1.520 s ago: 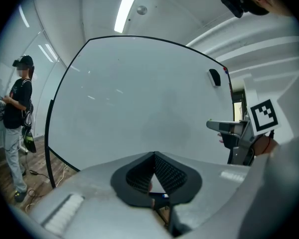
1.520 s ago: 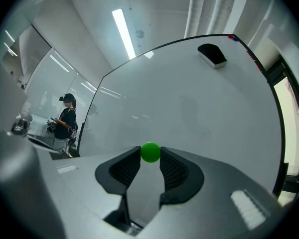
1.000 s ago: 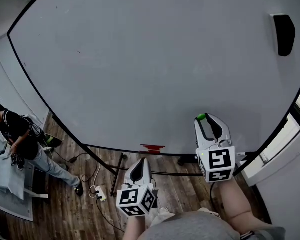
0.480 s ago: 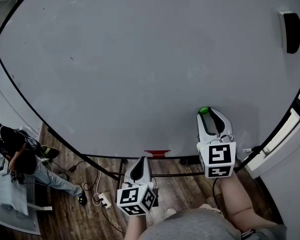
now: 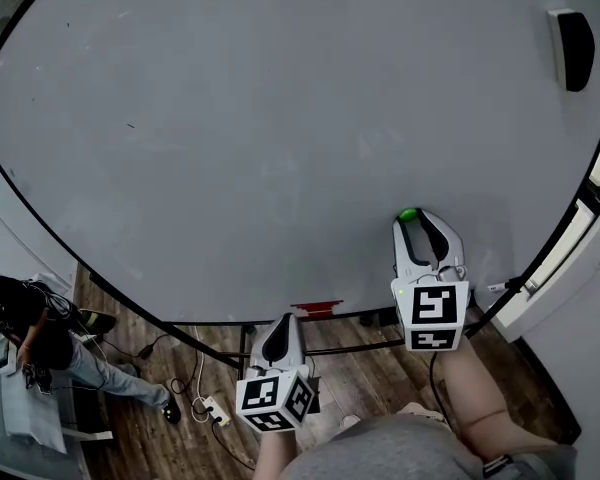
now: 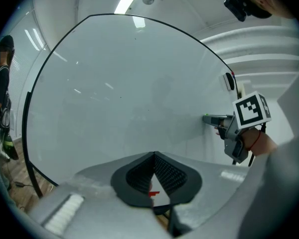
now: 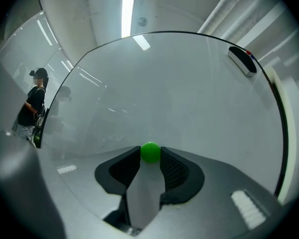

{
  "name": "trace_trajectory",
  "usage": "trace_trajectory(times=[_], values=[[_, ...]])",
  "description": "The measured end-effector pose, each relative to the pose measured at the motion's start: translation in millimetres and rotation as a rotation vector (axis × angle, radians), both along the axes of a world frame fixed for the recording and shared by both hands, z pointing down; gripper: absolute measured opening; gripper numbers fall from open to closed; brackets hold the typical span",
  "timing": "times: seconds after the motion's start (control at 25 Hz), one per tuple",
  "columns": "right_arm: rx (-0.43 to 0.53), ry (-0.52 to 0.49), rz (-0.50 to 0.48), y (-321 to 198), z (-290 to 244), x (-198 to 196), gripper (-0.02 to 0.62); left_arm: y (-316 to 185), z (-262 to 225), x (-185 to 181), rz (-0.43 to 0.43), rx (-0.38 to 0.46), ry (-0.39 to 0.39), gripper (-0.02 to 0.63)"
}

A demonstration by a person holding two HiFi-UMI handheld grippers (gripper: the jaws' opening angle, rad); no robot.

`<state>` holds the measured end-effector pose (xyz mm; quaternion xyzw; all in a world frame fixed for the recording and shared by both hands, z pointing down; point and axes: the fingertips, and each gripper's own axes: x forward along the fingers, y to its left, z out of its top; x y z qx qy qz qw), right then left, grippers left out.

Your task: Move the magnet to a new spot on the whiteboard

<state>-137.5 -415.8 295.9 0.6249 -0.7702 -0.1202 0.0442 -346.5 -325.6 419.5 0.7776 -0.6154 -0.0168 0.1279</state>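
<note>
A small green magnet (image 5: 408,215) sits at the lower right of the big whiteboard (image 5: 280,138), right at its surface. My right gripper (image 5: 412,219) is shut on it. In the right gripper view the green magnet (image 7: 150,152) is pinched between the two dark pads (image 7: 170,166) at the tips of my right gripper (image 7: 150,154). My left gripper (image 5: 279,322) hangs lower, below the board's bottom edge, away from the magnet. In its own view the left gripper (image 6: 154,154) is shut with nothing in it, and the right gripper (image 6: 209,118) touches the board.
A black eraser (image 5: 570,48) clings to the board's upper right. A red fitting (image 5: 317,309) sits on the bottom frame. A person (image 5: 25,328) stands at the far left on the wooden floor, near cables and a power strip (image 5: 212,408). A white wall edge (image 5: 565,258) borders the right.
My right gripper has carried the magnet a little higher above the board's bottom edge. The head view has shifted, so the person at left sits lower in the picture. The left gripper has barely moved.
</note>
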Motion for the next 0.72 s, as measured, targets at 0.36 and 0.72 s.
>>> trace_trajectory(times=[0.36, 0.72], values=[[0.004, -0.016, 0.045, 2.4, 0.9, 1.0, 0.137, -3.4, 0.6, -10.3, 0.057, 0.000, -0.015, 0.003], [-0.042, -0.026, 0.062, 18.4, 21.0, 3.7, 0.137, -14.5, 0.2, -2.6, 0.128, 0.001, -0.014, 0.003]])
